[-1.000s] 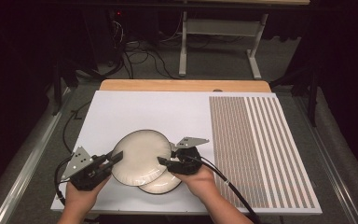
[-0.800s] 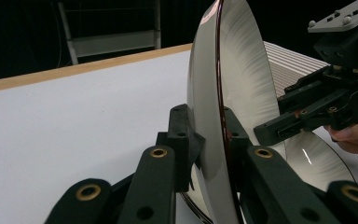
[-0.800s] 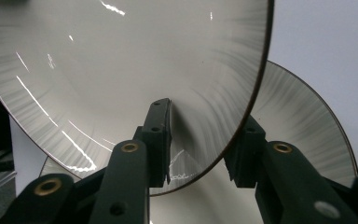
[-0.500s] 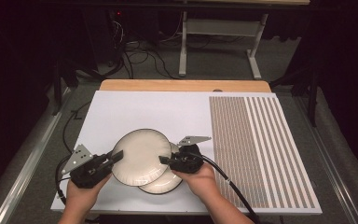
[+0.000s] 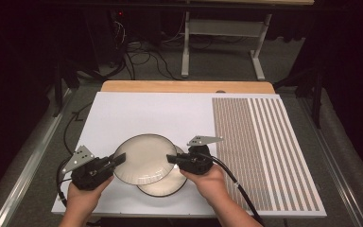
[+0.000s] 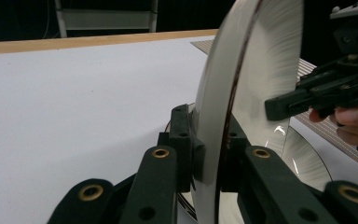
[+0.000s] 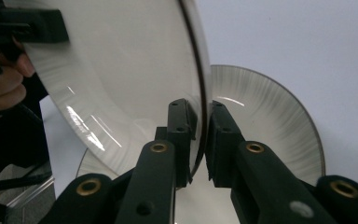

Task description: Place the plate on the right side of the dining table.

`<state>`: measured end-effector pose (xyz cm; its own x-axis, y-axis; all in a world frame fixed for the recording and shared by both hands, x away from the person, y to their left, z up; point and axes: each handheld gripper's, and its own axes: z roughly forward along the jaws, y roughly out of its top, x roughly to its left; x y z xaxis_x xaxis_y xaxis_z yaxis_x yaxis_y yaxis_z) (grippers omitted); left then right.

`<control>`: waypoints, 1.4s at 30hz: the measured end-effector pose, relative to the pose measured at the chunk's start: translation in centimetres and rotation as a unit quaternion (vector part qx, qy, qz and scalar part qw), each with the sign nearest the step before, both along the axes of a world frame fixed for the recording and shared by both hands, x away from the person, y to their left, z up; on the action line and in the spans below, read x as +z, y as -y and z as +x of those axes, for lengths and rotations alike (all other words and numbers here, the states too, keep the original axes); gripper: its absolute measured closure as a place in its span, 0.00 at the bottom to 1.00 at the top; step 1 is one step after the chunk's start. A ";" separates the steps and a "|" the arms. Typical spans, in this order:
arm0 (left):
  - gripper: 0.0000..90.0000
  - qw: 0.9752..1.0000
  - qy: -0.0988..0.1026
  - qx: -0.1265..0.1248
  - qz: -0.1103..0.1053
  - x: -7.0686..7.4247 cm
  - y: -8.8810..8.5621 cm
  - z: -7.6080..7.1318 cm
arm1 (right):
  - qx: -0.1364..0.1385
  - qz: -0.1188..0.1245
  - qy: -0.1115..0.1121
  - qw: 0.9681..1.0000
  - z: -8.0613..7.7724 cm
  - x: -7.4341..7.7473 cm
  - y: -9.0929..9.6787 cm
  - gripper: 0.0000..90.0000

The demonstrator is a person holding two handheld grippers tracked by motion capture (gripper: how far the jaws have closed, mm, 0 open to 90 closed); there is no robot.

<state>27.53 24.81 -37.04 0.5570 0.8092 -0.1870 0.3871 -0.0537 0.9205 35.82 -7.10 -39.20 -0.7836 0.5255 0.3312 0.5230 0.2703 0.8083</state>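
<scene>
Lay low in the frame's centre: upper plate (image 5: 144, 158), cream with a dark rim, overlapping a lower plate (image 5: 163, 187) on the white board (image 5: 137, 113). Clamped on its left rim: left gripper (image 5: 118, 160). Had just been closing on its right rim: right gripper (image 5: 170, 158), jaws pinching. Reached in from the bottom edge, both hands level.

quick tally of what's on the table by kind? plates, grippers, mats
Plates: 2, upper plate held at both rims, lower plate flat on the mat under it
Grippers: 2, left gripper, right gripper
Mats: 2, white mat, striped mat
Total: 6
</scene>
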 end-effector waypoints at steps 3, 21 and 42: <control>0.89 1.000 0.010 -0.002 0.002 0.4 0.5 -0.1 | -0.004 0.010 0.007 1.000 0.0 0.6 0.5 0.94; 0.88 0.999 0.028 -0.029 -0.005 2.5 4.7 1.1 | -0.028 0.006 0.070 0.997 -1.0 5.0 5.3 0.96; 0.89 0.997 0.032 -0.074 -0.004 2.8 12.0 2.5 | -0.080 -0.002 0.103 0.991 -2.3 6.2 13.0 0.95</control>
<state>30.00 12.80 -34.20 0.6815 0.7156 -0.1531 0.3160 -0.0991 0.9436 33.49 -20.06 -33.01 -0.7413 0.6492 0.1703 0.3832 0.2011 0.9015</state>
